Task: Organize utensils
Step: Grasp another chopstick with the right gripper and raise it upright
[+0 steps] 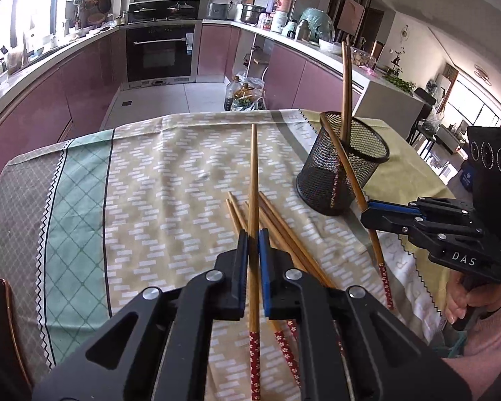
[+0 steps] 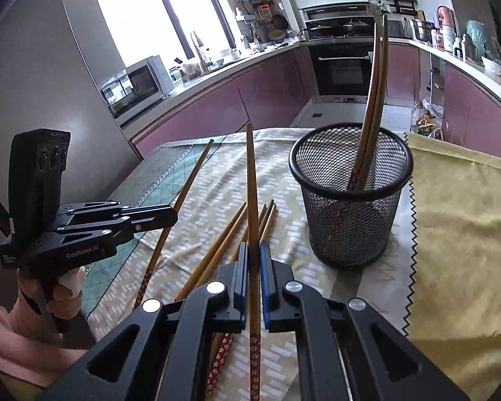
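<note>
While both claws are clamped, each grips one wooden chopstick. Left claw point(image 1: 253, 234) — closed on a chopstick point(image 1: 254, 173) with its red-patterned end toward the camera, tip raised over the worktop point(image 1: 143, 173). Right claw point(image 2: 254, 249) — closed on its own chopstick point(image 2: 252, 183), likewise raised. Loose chopsticks point(image 1: 284, 230) — a small fan lying on the patterned tablecloth point(image 1: 83, 183), near the black mesh holder point(image 2: 350, 220). Holder — upright on the cloth, with two chopsticks point(image 2: 372, 100) leaning inside.
</note>
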Demonstrator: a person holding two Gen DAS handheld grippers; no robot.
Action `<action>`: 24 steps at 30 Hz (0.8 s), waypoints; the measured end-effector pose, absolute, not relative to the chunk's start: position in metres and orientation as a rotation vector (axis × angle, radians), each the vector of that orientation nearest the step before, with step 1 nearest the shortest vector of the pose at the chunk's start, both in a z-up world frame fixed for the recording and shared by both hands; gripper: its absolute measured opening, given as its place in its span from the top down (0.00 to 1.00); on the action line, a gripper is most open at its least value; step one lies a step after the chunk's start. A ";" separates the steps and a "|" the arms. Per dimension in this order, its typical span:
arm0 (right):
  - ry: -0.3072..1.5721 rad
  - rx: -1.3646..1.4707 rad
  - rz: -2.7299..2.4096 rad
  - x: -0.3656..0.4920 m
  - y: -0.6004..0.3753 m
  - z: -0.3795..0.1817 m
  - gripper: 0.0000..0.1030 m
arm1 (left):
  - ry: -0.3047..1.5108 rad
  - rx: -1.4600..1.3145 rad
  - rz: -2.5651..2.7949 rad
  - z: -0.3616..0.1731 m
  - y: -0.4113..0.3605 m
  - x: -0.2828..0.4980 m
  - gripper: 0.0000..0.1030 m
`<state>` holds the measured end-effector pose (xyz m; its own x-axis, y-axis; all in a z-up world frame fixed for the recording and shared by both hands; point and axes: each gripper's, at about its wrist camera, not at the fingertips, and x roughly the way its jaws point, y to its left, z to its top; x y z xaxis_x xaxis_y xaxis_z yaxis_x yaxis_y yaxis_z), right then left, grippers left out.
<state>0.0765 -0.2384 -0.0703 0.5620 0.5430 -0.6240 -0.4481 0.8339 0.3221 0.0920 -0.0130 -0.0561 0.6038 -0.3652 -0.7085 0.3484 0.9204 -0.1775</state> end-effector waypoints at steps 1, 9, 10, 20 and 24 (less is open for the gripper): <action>0.768 0.139 0.585 0.075 -0.242 -0.067 0.94 | 0.816 -0.028 -0.425 -0.051 -0.013 0.091 0.93; 0.673 0.197 0.582 0.069 -0.266 -0.042 0.94 | 0.730 -0.063 -0.514 -0.009 -0.013 0.080 0.93; 0.662 0.202 0.583 0.068 -0.268 -0.039 0.94 | 0.720 -0.069 -0.524 -0.004 -0.013 0.079 0.93; 0.563 0.196 0.560 0.071 -0.285 -0.006 0.94 | 0.617 -0.095 -0.572 0.034 -0.029 0.086 0.93; 0.525 0.178 0.548 0.074 -0.291 0.011 0.94 | 0.581 -0.104 -0.597 0.050 -0.043 0.098 0.93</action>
